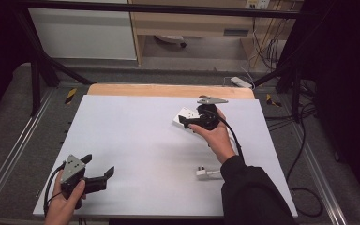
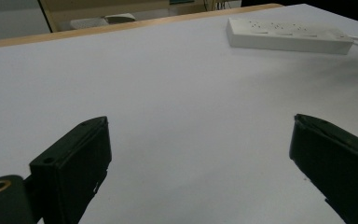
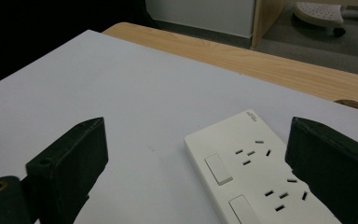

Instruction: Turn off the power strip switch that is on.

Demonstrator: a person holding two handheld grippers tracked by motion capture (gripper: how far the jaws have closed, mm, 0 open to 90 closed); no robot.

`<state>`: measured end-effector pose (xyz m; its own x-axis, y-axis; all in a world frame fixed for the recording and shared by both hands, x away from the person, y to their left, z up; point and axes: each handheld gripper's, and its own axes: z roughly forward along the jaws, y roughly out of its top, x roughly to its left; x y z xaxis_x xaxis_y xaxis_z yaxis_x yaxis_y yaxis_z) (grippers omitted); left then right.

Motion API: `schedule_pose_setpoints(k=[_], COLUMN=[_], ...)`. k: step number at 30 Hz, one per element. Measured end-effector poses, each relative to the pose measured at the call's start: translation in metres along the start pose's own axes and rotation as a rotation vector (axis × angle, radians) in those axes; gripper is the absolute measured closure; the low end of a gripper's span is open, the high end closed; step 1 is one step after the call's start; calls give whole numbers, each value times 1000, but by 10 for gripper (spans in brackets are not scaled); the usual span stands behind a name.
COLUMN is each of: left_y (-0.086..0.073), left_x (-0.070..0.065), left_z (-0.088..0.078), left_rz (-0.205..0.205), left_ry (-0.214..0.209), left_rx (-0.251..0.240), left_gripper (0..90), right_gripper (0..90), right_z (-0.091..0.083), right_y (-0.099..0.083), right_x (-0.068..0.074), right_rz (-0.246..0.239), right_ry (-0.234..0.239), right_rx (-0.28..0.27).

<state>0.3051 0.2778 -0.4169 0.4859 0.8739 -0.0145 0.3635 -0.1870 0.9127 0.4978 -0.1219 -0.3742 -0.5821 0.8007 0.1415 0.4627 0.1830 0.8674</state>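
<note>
Hovering over the white power strip point(image 3: 256, 179), our right tool point(image 1: 186, 121) hides most of it from above — jaws released; left tool point(image 1: 98, 169) gapes too, worktop point(image 1: 136, 140) beneath.

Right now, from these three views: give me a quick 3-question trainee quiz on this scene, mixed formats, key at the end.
1. True or false: the right gripper is clamped on the power strip.
2. What lies on the table beside the person's right sleeve? A) white plug B) screwdriver C) mug
3. In the left gripper view, what is between the left gripper jaws?

Key:
1. False; the jaws stand wide open over the strip.
2. A, the white plug.
3. Only bare table; the jaws are open.
</note>
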Motion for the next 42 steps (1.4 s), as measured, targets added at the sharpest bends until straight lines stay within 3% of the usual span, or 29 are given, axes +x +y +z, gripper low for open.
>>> schedule_pose_setpoints(k=[5,11,19,24,31,42], left_y=[0,0,-1,-1,-2,-2], left_x=[0,0,-1,0,0,0], left_z=[0,0,1,1,1,1], left_rz=[-3,-2,-5,-6,-13,-10], left_ry=[1,1,2,5,7,7], left_rx=[-2,-1,2,7,9,7], left_gripper=[54,54,54,54,54,54], right_gripper=[45,46,48,63,78,71], right_z=[-16,-42,-82,-105,-133,-165], right_y=[2,1,-6,-17,-37,-68], right_x=[-2,-6,-16,-25,-36,-44], right_rz=[-18,-24,-37,-39,-1,-4], right_ry=[-7,20,-11,-55,-29,-74], right_rx=[-18,-61,-122,-148,-180,-259])
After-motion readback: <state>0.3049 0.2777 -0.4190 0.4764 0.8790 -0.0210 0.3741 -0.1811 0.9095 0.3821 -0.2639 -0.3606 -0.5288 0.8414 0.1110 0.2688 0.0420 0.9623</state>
